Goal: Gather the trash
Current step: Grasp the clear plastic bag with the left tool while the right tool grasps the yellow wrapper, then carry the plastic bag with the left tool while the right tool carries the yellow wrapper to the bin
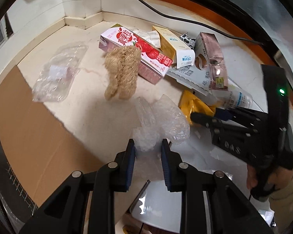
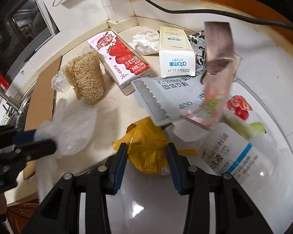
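Cardboard [image 1: 29, 120] lies flat at the far left of the counter [image 1: 99, 113], with a crumpled clear wrapper [image 1: 56, 74] just past its edge and a tan fibrous scrubber [image 1: 123, 72] leaning against a strawberry drink carton [image 1: 138, 52] beyond. My left gripper [image 1: 148, 148] is clamped on a wad of clear plastic film [image 1: 160, 120], which bulges up and forward from between the blue pads [image 1: 131, 156]. To its right, my right gripper [image 2: 146, 156] straddles a yellow snack bag [image 2: 146, 152]; its pads stand at the bag's two sides, and from the wrist view I judge them pressing on it, though contact on the right side is hard to confirm. The bag lies directly ahead of that gripper, its long axis running away toward the pile, so the right hand is plainly the nearer one to it. Behind sit a white box [image 2: 175, 58], a grey torn pouch [image 2: 171, 97], a blurred pink packet [image 2: 216, 74] and, furthest right, a clear bottle [image 2: 244, 156] lying on a glossy white surface [image 2: 273, 78]. The bag's near end is hidden behind my fingers, the pink packet is too smeared to read, and where the trash is meant to go is not in view.
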A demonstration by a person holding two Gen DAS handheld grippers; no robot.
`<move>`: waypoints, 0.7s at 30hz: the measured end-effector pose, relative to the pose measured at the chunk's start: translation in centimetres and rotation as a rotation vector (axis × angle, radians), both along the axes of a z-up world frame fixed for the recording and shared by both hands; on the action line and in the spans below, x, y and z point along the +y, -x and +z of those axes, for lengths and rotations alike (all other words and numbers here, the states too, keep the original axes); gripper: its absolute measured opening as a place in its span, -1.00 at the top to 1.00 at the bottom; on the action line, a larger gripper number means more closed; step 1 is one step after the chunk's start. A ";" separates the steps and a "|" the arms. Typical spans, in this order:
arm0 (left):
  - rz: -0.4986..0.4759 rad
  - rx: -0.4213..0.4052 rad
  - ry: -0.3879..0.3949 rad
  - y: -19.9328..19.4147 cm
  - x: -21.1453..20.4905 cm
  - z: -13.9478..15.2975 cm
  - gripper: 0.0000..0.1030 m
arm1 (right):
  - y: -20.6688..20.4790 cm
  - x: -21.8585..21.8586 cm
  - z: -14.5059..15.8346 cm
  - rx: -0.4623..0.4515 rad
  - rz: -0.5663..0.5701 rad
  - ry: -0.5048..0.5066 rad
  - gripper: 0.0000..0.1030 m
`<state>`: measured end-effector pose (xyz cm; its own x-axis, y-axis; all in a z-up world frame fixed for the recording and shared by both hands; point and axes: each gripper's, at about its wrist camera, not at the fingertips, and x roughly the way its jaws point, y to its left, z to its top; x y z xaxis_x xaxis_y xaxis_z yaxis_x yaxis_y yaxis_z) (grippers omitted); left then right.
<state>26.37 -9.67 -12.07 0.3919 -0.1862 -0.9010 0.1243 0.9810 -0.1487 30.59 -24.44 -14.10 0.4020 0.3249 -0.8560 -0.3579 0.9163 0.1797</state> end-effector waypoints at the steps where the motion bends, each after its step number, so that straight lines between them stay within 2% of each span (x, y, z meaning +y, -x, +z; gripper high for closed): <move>1: 0.001 -0.002 0.003 0.5 0.1 0.2 0.55 | 0.1 0.0 0.1 -0.008 -0.004 0.001 0.51; 7: -0.009 -0.030 0.017 3.2 0.4 2.3 0.55 | 1.8 -0.5 1.1 -0.009 -0.043 -0.012 0.75; 12: -0.032 -0.058 0.044 6.2 0.9 4.5 0.55 | 4.9 -1.3 2.8 -0.014 -0.078 -0.034 0.80; 17: -0.077 -0.074 0.105 10.4 1.8 6.6 0.55 | 10.0 -1.7 4.8 -0.029 -0.143 -0.045 0.80; 21: -0.130 -0.072 0.123 13.9 2.4 8.1 0.55 | 15.1 -1.2 6.6 -0.044 -0.180 -0.078 0.80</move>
